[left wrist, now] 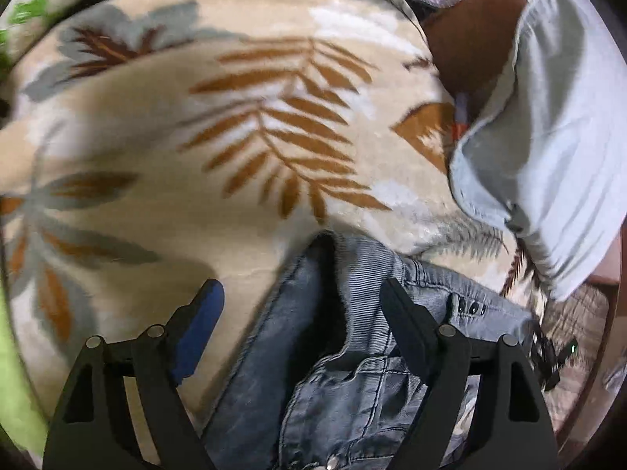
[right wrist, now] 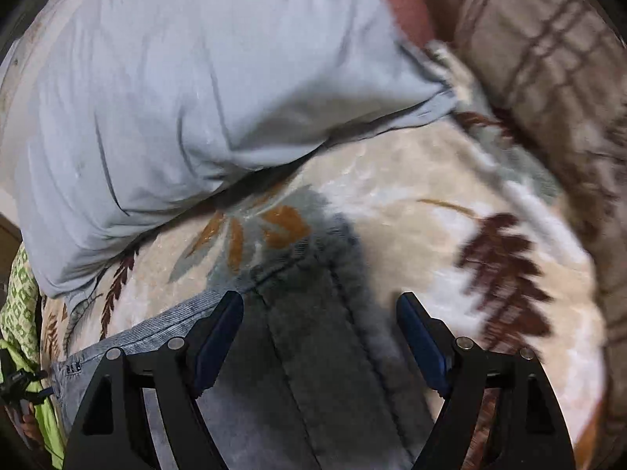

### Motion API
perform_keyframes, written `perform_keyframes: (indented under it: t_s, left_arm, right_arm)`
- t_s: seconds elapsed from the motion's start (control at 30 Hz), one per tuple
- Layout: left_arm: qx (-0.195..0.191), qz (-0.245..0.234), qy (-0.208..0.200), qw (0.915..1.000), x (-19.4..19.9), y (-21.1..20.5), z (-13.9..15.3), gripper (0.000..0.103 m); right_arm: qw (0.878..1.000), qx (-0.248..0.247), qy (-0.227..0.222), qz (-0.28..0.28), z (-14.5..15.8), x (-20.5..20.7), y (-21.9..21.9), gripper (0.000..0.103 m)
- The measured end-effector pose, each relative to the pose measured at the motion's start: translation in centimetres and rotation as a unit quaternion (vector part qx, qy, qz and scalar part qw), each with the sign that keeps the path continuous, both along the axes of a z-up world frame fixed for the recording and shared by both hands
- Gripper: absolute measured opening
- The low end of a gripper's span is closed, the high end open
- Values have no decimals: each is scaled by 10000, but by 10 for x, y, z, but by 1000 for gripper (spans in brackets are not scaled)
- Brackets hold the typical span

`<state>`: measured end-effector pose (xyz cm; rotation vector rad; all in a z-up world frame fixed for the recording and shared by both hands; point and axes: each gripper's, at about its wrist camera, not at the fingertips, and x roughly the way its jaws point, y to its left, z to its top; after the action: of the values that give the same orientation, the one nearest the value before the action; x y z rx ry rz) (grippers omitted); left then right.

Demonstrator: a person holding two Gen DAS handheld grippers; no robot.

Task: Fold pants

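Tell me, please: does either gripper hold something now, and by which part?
Nothing is held. The left gripper and the right gripper are both open, their fingers apart over the grey-blue denim pants on the beige leaf-patterned blanket.

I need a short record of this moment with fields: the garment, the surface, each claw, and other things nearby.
garment: grey jeans, crumpled, not yet folded flat
surface: cream blanket with leaf print
left claw: open, over the jeans, gripping nothing
right claw: open, dark jeans fabric lies between its fingers, not clamped
nearby: pale blue cloth lying on the blanket beyond the jeans; brown plaid cloth at the blanket's edge
sharpness: both views blurred
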<state>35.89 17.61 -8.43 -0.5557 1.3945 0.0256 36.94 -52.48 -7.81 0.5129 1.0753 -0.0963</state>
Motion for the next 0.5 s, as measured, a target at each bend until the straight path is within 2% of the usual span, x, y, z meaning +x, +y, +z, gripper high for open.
perform_keyframes:
  t_s: [0.1,0.13,0.17,0.2,0.23,0.27,0.33,0.43,0.5]
  left_arm:
    - [275,-321,-56,9991,4,-19,-2,84]
    - [253,-423,-112,9987,4,-25,-1,84]
    - [166,-496,-132,9985,6,-28,0,84]
    - [71,-535,-161,9984,5,-34,0,84]
    - [100,-600,-211,9979,5,-38,2,80]
    - [414,-739,-275,9960,4,-48,5,53]
    - [1057,-1118,-203,9879,1,-67,3,11]
    - [1504,-1056,-552,9814,-12,-78,19,11]
    - [1832,-1030,-870,9738,-24,-88,37,10]
  right_arm:
    - [9992,-301,-63,264,0,6,13,84]
    - [9987,-350,-104,349,2,6,16,78]
    - [9979,-442,-135,460,3,6,19,58]
    - [9960,-671,-51,581,3,6,24,43]
    - [9941,-903,61,604,3,7,27,25]
    - [9929,-1010,85,629,4,5,29,14]
    - [9939,-926,-20,596,10,-1,28,11]
    - [9922,-1066,-237,598,29,-17,29,10]
    - [9922,-1038,-441,527,46,-32,28,10]
